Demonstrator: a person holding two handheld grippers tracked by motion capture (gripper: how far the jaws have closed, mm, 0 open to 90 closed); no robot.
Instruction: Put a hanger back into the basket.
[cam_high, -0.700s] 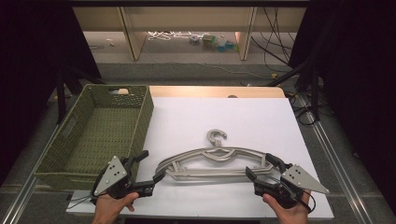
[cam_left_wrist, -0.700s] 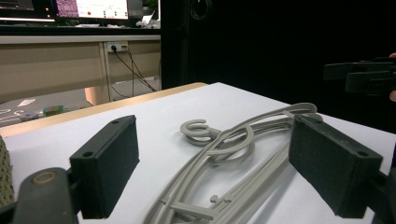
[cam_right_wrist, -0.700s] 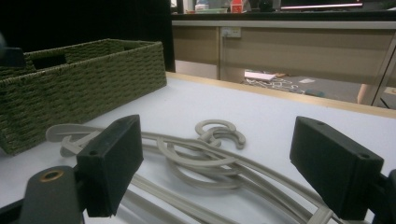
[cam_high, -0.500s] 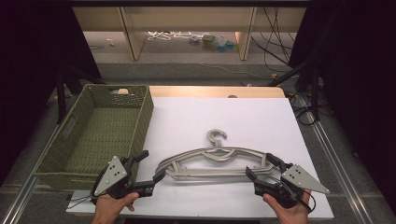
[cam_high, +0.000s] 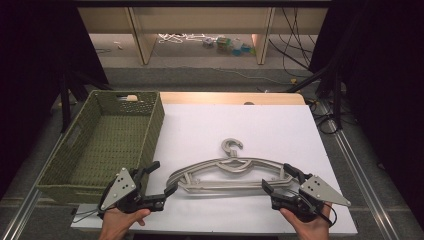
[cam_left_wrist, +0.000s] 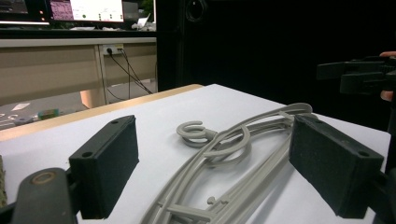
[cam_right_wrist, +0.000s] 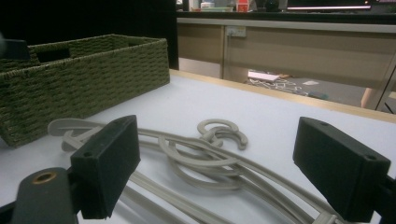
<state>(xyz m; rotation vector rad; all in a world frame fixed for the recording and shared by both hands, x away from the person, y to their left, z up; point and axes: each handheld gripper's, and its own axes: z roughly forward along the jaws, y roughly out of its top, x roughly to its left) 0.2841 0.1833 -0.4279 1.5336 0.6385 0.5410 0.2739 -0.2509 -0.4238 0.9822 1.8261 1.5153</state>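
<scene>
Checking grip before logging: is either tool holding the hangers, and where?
Nothing is held. Both tools, left and right, stand open at the hangers' ends.

From my seat the white counter (cam_high: 260, 125) is evenly and softly lit from above with only faint shadows and no glare, the surroundings at both sides drop into near black, the high view is slightly soft, and both gripper views blur the close black tongs while staying fairly sharp farther off.

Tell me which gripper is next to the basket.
The left gripper: it sits beside the green basket, while the right gripper is at the hangers' far end.
</scene>
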